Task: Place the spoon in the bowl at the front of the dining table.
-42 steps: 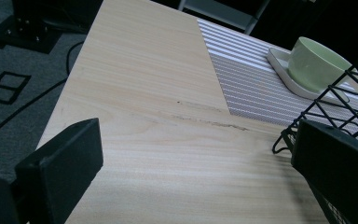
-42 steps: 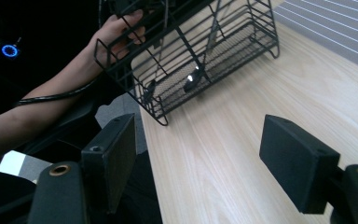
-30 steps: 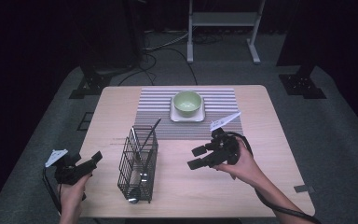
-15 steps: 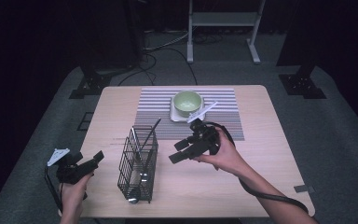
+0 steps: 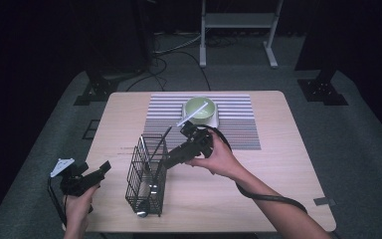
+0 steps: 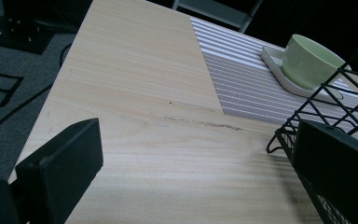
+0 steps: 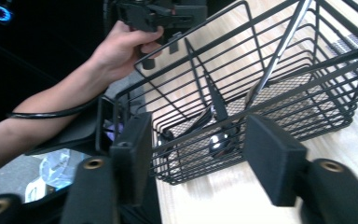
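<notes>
A black wire basket [image 5: 146, 175] stands upright on the near left of the wooden table [image 5: 278, 164]. It holds dark utensils [image 7: 216, 116], and one long handle [image 5: 162, 140] sticks out of its top. My right gripper [image 5: 170, 159] is open and reaches in from the right to the basket's upper rim. In the right gripper view [image 7: 203, 158] the basket's wire side [image 7: 279, 84] lies just beyond the open jaws. My left gripper [image 5: 103, 168] hovers open left of the basket with nothing between its jaws [image 6: 198, 172]; the basket's corner [image 6: 326, 116] is beside its right jaw.
A pale green bowl [image 5: 199, 107] on a white square saucer [image 5: 214, 120] sits on a striped mat [image 5: 238, 129] at the table's far middle. Beyond the table are black stands [image 5: 323, 89], cables and a grey frame on the floor.
My right gripper has swung left from the table's right half to the basket's rim. The left gripper has hardly moved.
</notes>
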The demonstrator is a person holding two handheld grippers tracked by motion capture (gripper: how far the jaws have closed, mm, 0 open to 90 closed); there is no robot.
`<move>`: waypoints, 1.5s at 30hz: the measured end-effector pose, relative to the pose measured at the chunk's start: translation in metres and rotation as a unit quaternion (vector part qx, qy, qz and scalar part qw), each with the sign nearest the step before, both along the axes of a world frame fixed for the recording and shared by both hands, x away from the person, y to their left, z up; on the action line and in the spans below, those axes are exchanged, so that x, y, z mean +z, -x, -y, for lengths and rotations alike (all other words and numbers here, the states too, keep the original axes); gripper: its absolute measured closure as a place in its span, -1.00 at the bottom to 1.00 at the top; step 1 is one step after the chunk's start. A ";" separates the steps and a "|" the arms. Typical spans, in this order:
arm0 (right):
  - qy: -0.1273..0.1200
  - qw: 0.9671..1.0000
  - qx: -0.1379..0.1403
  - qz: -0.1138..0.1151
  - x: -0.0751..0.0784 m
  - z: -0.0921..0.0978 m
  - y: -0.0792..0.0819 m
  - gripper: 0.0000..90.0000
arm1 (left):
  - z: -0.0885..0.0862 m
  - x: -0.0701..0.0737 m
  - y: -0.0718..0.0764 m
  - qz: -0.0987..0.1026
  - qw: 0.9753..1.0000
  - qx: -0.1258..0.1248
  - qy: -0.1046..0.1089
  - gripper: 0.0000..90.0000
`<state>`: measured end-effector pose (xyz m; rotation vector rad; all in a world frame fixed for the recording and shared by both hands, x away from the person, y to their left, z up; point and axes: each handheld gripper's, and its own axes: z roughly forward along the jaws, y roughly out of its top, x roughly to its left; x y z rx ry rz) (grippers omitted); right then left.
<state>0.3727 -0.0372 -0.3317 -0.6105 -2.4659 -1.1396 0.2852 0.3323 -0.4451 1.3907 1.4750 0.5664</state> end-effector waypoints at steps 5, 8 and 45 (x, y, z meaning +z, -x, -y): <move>0.012 1.000 -0.010 0.004 -0.002 -0.009 -0.003 0.23 | -0.002 0.001 0.000 0.001 1.000 0.003 0.000 -0.98; 0.012 1.000 -0.008 0.001 -0.005 -0.013 -0.005 0.36 | -0.002 0.000 0.000 -0.001 1.000 0.002 0.000 -0.98; -0.038 0.999 -0.033 0.001 0.030 0.011 -0.003 0.99 | -0.004 0.001 0.001 0.000 1.000 0.005 0.003 -0.98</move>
